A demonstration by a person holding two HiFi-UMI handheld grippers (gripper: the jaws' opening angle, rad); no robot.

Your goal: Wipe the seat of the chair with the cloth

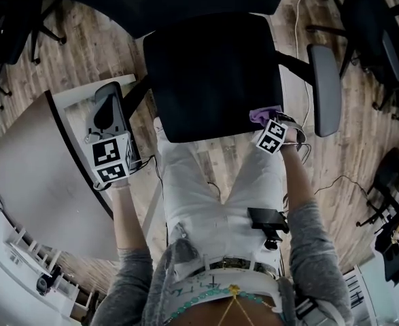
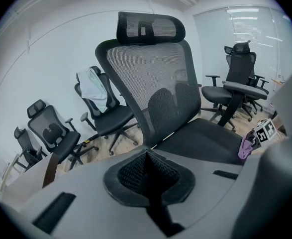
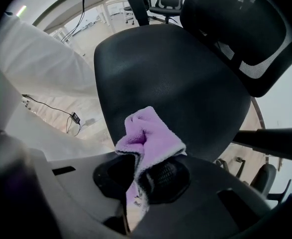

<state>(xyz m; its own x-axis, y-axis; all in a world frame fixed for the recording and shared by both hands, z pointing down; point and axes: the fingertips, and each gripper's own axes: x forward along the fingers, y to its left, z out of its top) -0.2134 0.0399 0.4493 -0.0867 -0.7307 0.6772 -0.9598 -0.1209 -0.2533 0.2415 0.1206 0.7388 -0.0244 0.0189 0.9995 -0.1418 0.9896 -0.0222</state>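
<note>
Purple cloth (image 3: 148,136) in right gripper (image 3: 138,173)

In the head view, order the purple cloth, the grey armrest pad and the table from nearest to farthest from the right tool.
1. Purple cloth, held in the right tool.
2. Armrest pad, just right.
3. Table, far left.

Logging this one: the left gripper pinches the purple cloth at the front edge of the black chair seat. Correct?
Not quite: it is the right gripper that pinches the purple cloth at the front edge of the black chair seat, as the right gripper view shows. The left gripper is shut on nothing.
</note>
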